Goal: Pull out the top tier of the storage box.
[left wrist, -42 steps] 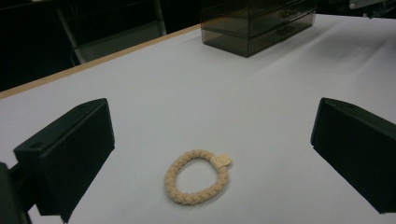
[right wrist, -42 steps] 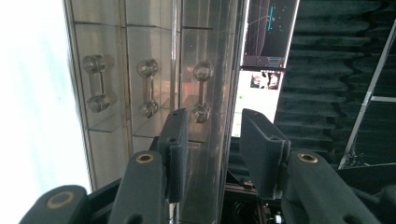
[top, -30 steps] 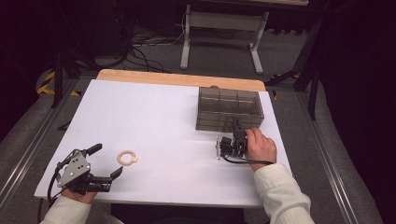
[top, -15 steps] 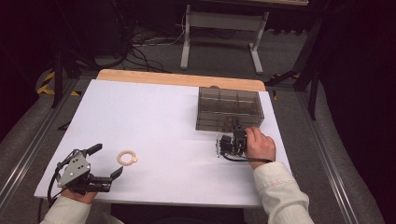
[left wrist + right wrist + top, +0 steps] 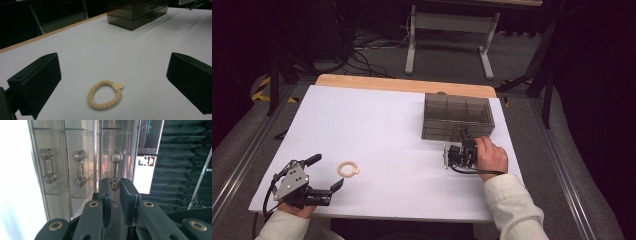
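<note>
At lower right of high view, right gripper pinched drawer handle, jaws just closed; drawer not opened. Left gripper spread, ring untouched.

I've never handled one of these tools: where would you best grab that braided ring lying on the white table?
Take the braided ring across one side of its band, from above. It lies flat, so level jaws would slide over it; the open left hand-held gripper should tip down, one jaw inside the loop, away from the small tag.
</note>
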Demonstrator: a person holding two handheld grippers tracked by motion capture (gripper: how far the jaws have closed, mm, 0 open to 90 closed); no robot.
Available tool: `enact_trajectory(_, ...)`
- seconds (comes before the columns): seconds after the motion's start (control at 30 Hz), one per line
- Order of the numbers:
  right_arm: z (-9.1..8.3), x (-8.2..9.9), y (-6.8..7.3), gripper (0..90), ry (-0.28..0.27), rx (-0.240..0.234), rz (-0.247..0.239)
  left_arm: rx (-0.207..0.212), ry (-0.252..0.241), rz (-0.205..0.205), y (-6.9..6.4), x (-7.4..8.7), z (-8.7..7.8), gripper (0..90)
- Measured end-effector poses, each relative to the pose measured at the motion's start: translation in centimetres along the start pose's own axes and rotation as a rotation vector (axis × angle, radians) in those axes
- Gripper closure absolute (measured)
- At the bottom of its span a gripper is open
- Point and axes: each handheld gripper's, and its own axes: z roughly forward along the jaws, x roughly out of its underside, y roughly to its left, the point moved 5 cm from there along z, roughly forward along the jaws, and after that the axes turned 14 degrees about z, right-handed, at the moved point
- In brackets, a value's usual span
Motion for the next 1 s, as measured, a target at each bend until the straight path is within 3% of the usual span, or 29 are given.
enact_trajectory(0.03,-0.3,0.1,0.0,80.3,0.003,-0.001,0.005,0.013,-0.002,-0.015,-0.2,0.0,0.0,0.6)
enact_trajectory(0.1,-0.6,0.0,-0.2,80.3,-0.008,-0.002,-0.013,0.012,-0.002,-0.015,-0.2,0.0,0.0,0.5)
enact_trajectory(0.2,-1.0,0.1,-0.1,80.3,0.002,-0.008,0.012,0.011,-0.003,-0.004,-0.1,0.0,0.0,0.5)
enact_trajectory(0.4,-1.7,0.1,-0.1,80.3,-0.019,-0.009,-0.002,0.011,-0.002,-0.011,-0.2,0.0,0.0,0.6)
enact_trajectory(0.67,-2.9,0.3,0.1,79.7,-0.01,-0.02,0.021,0.011,-0.005,-0.014,-0.2,0.0,0.0,0.6)
enact_trajectory(0.7,-3.0,0.4,0.1,75.4,-0.005,-0.047,0.029,0.012,-0.002,-0.011,-0.2,0.0,0.0,0.5)
enact_trajectory(0.73,-3.0,0.4,0.1,75.4,-0.005,-0.047,0.029,0.012,-0.002,-0.011,-0.2,0.0,0.0,0.6)
enact_trajectory(0.8,-3.1,0.5,0.1,66.0,-0.002,-0.06,0.035,0.013,0.0,-0.003,-0.1,0.0,0.0,0.6)
enact_trajectory(1.0,-3.3,0.8,-0.1,60.1,-0.002,-0.065,0.067,0.008,-0.002,-0.015,-0.2,-0.1,0.0,0.5)
